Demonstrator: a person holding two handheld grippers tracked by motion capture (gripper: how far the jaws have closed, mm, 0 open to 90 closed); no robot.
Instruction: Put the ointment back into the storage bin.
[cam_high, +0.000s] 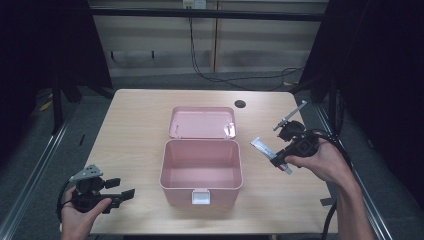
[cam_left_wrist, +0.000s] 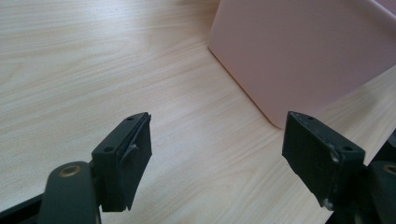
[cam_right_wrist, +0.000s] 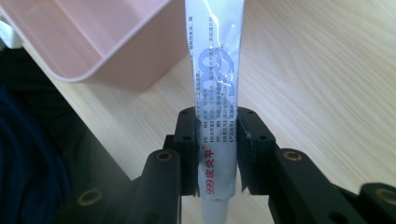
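boxes: 1 pink box, lid open, between the two sets of jaws | tubes: 1 white tube, clamped between the right gripper's jaws | grippers: 2, the left gripper with jaws apart on nothing | bench: 1 | hands: 2

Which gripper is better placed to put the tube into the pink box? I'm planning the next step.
Right. The right gripper already clamps the tube beside the open pink box. The left gripper is open, holding nothing.
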